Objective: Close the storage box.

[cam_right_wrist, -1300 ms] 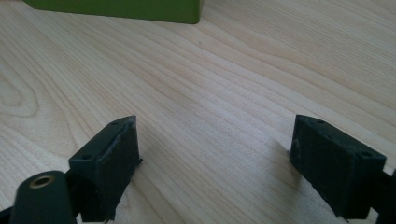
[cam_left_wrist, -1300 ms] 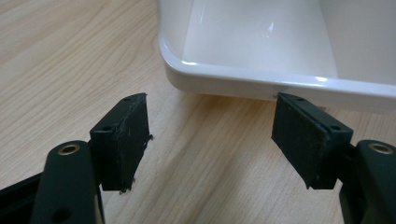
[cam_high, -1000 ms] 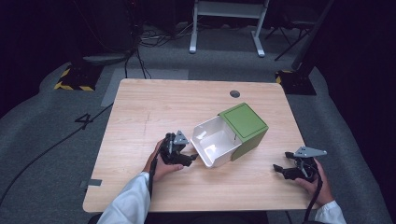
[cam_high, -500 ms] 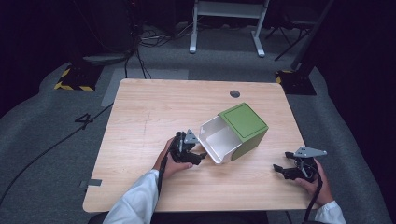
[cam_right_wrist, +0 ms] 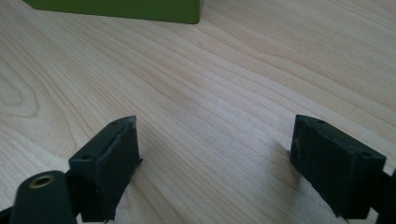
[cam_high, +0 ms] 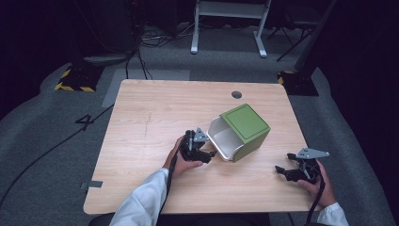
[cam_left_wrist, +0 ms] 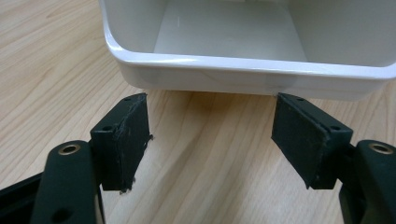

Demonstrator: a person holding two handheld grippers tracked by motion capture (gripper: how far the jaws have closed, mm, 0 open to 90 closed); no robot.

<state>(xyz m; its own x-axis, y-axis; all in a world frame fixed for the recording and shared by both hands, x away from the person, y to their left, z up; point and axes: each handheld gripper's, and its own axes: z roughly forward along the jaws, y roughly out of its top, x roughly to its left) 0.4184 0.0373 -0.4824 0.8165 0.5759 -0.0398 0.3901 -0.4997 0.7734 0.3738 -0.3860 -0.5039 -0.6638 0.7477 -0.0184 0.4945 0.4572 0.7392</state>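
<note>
A box, green outside (cam_high: 245, 121) and white inside (cam_high: 225, 141), lies on its side on the wooden table (cam_high: 150, 113), its mouth facing my left gripper (cam_high: 209, 153). In the left gripper view the white rim (cam_left_wrist: 233, 70) sits just beyond the fingertips, and my left gripper (cam_left_wrist: 212, 126) is open, with bare wood between the pads. My right gripper (cam_high: 281, 170) rests near the table's front right edge, apart from the box. It is open (cam_right_wrist: 215, 149) over bare wood, with the green wall (cam_right_wrist: 116, 9) farther ahead.
A round dark cable hole (cam_high: 236, 94) sits near the table's far edge. Behind the table stand a white metal frame (cam_high: 226, 19) and cables on the grey floor. A person's white sleeve (cam_high: 141, 202) comes in from the front edge.
My left gripper has moved right toward the box, and the box has shifted a little to the right with it. The right gripper has stayed put.
</note>
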